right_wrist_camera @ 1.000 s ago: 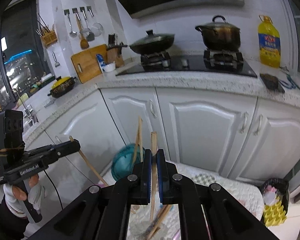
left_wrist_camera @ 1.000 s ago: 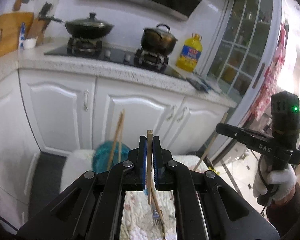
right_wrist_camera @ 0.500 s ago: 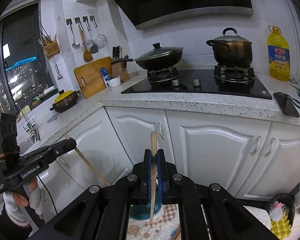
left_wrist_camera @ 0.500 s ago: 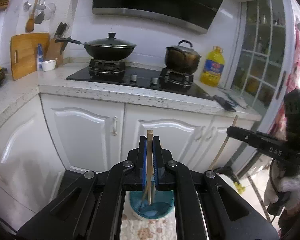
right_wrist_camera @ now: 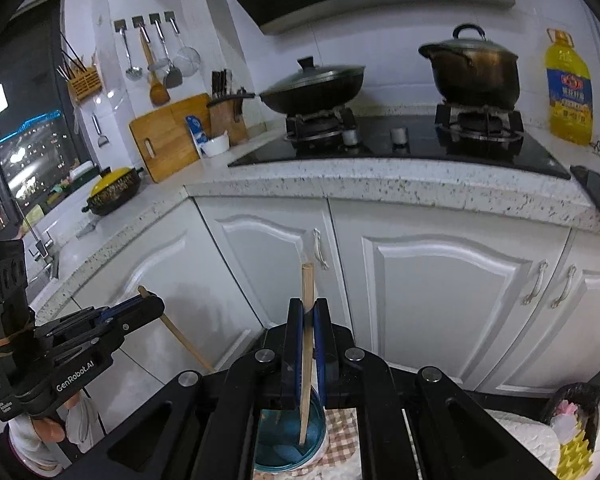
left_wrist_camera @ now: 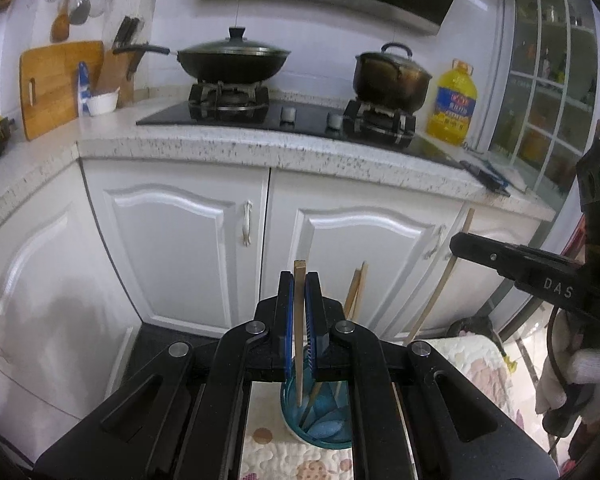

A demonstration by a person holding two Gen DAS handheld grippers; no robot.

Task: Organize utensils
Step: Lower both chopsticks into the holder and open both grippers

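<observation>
Left gripper (left_wrist_camera: 300, 320) is clamping a thin wooden chopstick (left_wrist_camera: 299, 344), long axis near-vertical, tip pointing down into the teal translucent cup (left_wrist_camera: 318, 428). Right gripper (right_wrist_camera: 308, 340) is pinching another wooden chopstick (right_wrist_camera: 306, 360), likewise upright over the cup.

White cabinet doors (left_wrist_camera: 172, 256) under a speckled countertop (right_wrist_camera: 340, 184); dark night window (right_wrist_camera: 24, 128) at left, glass-paned door (left_wrist_camera: 548, 92) at right.
</observation>
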